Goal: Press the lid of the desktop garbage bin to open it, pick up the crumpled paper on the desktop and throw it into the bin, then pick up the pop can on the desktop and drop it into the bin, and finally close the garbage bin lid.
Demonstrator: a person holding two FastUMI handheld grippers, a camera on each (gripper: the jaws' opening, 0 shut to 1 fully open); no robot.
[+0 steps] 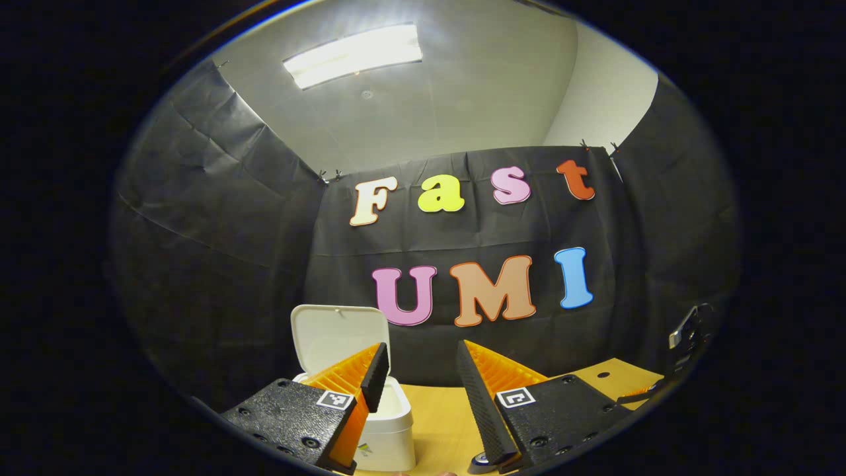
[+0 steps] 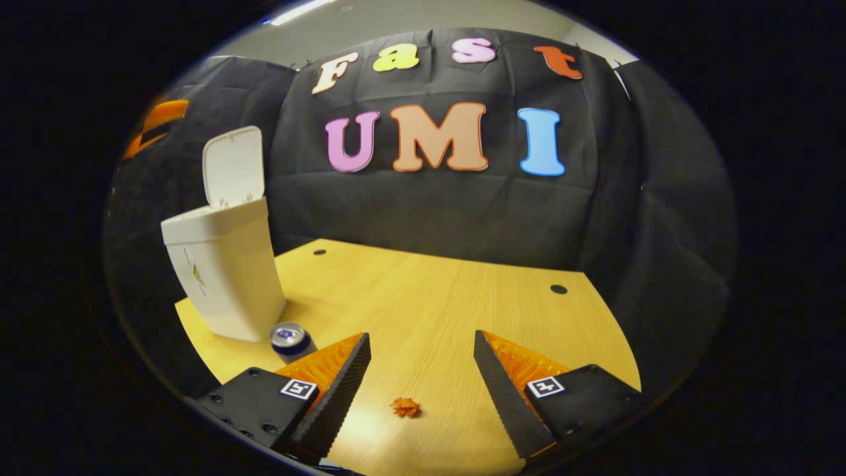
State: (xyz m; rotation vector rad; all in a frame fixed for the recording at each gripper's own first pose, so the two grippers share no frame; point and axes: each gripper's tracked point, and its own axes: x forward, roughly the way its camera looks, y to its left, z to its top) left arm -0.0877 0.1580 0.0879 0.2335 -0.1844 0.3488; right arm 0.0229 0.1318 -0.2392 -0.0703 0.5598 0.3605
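Note:
The white garbage bin [image 2: 225, 277] stands at the table's left with its lid [image 2: 232, 165] raised upright. A pop can [image 2: 289, 337] stands just in front of the bin. A small orange crumpled paper [image 2: 406, 407] lies on the wood between and just below my right gripper's [image 2: 422, 340] open fingers, which hold nothing. In the left gripper view the bin [image 1: 393, 423] sits close below with its lid [image 1: 337, 337] up. My left gripper [image 1: 420, 357] is open and empty, and its left finger overlaps the bin's mouth. The can's top [image 1: 481, 461] peeks out at the bottom edge.
The wooden table [image 2: 462, 291] has small dark holes [image 2: 558, 289] near its back corners. Black cloth walls close in behind and on both sides. The other gripper [image 1: 687, 337] shows at the far right of the left gripper view.

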